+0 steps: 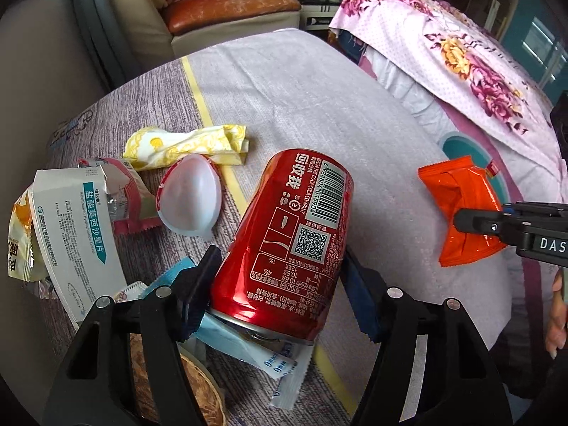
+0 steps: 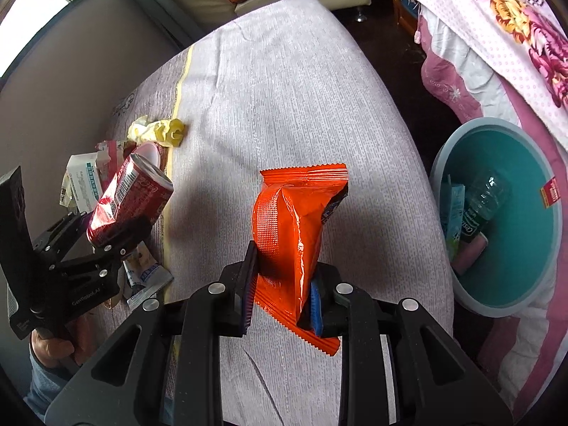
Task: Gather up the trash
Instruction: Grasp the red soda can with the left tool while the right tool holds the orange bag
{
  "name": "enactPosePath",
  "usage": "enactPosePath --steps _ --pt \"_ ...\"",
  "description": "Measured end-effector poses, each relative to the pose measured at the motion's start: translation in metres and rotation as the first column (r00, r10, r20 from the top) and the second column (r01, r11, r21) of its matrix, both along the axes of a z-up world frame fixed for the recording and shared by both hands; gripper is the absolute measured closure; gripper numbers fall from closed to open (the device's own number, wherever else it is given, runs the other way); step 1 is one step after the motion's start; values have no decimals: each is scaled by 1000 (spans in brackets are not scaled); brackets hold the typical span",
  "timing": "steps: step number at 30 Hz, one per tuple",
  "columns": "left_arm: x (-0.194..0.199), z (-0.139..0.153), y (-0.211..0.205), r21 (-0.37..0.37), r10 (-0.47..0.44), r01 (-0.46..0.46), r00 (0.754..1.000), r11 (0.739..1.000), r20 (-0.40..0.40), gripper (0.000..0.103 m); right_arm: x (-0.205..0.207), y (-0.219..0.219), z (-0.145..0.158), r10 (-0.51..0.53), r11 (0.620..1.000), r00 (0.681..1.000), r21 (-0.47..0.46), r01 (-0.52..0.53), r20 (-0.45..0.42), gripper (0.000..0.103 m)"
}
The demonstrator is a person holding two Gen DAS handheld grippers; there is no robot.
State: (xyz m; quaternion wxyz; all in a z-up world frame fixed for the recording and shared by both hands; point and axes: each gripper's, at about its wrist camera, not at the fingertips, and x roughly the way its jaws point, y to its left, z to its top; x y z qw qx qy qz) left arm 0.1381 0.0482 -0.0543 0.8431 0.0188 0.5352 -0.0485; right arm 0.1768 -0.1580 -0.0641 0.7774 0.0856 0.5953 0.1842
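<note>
My left gripper (image 1: 280, 284) is shut on a red cola can (image 1: 287, 241) and holds it tilted above the table's left side; the can also shows in the right wrist view (image 2: 127, 202). My right gripper (image 2: 282, 291) is shut on an orange snack wrapper (image 2: 294, 234), held above the grey tablecloth (image 2: 284, 88); the wrapper shows in the left wrist view (image 1: 461, 209) too. A teal bin (image 2: 525, 248) stands on the floor at the right, holding a plastic bottle (image 2: 482, 195) and cartons.
More trash lies on the table's left side: a yellow wrapper (image 1: 184, 145), a clear plastic cup (image 1: 193, 198), a white medicine box (image 1: 78, 230), a blue-white sachet (image 1: 280, 369). A floral-covered bed (image 1: 461, 53) is on the right, a sofa (image 1: 220, 10) behind.
</note>
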Motion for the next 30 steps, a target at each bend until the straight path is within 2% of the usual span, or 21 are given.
enactPosePath --steps 15,22,30 --pt "-13 14 -68 -101 -72 72 997 992 4 35 -12 -49 22 -91 996 993 11 91 79 80" --pt "-9 20 -102 -118 -108 109 994 987 13 35 -14 -86 29 -144 990 983 19 143 112 80" --pt "4 21 -149 -104 -172 171 985 980 4 35 -14 -134 38 -224 975 963 39 221 151 80"
